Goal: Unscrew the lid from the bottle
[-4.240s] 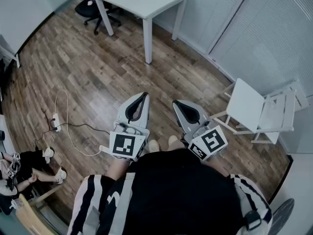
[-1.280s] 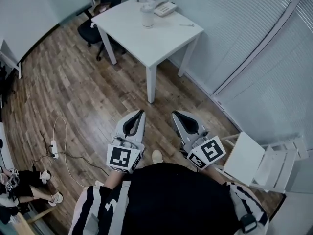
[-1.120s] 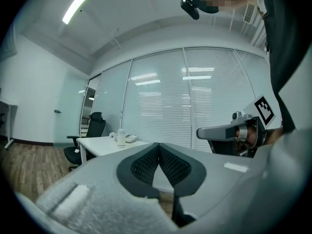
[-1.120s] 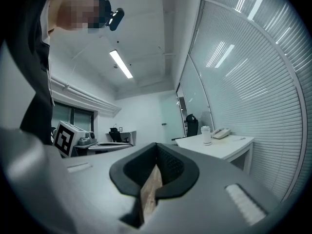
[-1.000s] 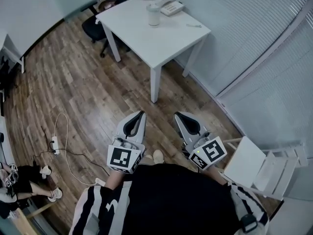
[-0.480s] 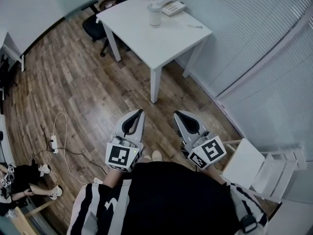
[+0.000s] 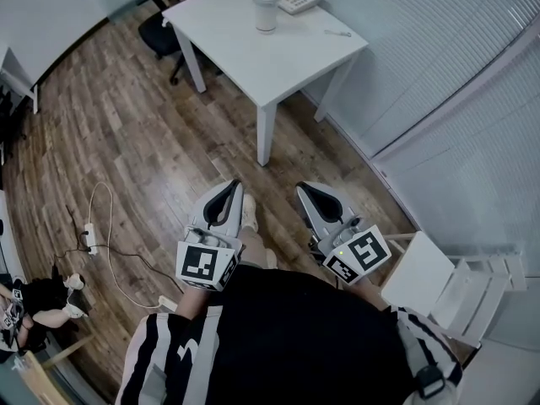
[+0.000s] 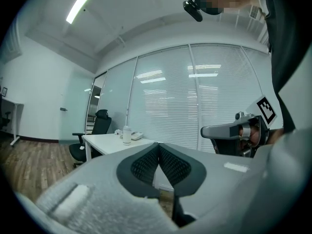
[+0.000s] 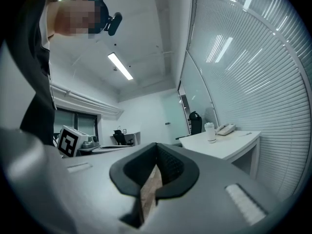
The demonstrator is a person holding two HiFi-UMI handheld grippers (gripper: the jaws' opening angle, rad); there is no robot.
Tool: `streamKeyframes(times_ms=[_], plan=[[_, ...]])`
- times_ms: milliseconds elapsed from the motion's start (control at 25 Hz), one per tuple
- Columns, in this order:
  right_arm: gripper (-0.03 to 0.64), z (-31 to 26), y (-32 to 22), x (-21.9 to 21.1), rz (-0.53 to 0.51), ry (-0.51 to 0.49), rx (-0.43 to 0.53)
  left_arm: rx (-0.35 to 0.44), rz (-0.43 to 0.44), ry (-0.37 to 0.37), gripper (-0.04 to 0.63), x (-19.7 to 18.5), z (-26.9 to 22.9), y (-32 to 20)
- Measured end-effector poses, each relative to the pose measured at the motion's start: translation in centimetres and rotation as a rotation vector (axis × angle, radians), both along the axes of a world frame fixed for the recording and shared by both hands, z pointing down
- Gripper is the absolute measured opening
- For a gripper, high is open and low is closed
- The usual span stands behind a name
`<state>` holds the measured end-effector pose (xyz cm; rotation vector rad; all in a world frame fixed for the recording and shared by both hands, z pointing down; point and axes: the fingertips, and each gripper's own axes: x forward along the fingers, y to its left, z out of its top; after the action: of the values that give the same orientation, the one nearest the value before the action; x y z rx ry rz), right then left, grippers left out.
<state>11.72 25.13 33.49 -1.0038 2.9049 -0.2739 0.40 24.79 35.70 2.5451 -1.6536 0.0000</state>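
A wooden floor fills the room. A power strip lies on it at far left, and a black office chair stands near the top. Right of the chair is a white tabletop on legs. It carries the bottle, upright near the far edge, a desk phone just beside it and a pen further right. Slatted blinds line the right wall, and a white folding chair sits at lower right.

The left gripper and right gripper are held side by side, close to the person, above the floor. Both pairs of fingers are pressed together with nothing in them. The bottle stands well apart from them across a stretch of floor, ahead and roughly between the two.
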Motion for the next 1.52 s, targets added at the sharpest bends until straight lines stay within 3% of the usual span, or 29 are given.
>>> streamKeyframes(times_ms=[520, 1520], plan=[[0.002, 0.7, -6.9, -0.4, 0.03, 0.021, 0.023, 0.025, 0.021, -0.012, 0.002, -0.6, 0.6, -7.2], [0.002, -0.5, -28.9, -5.3, 0.12, 0.024, 0.042, 0.04, 0.095, -0.037, 0.003, -6.3, -1.0, -31.0]])
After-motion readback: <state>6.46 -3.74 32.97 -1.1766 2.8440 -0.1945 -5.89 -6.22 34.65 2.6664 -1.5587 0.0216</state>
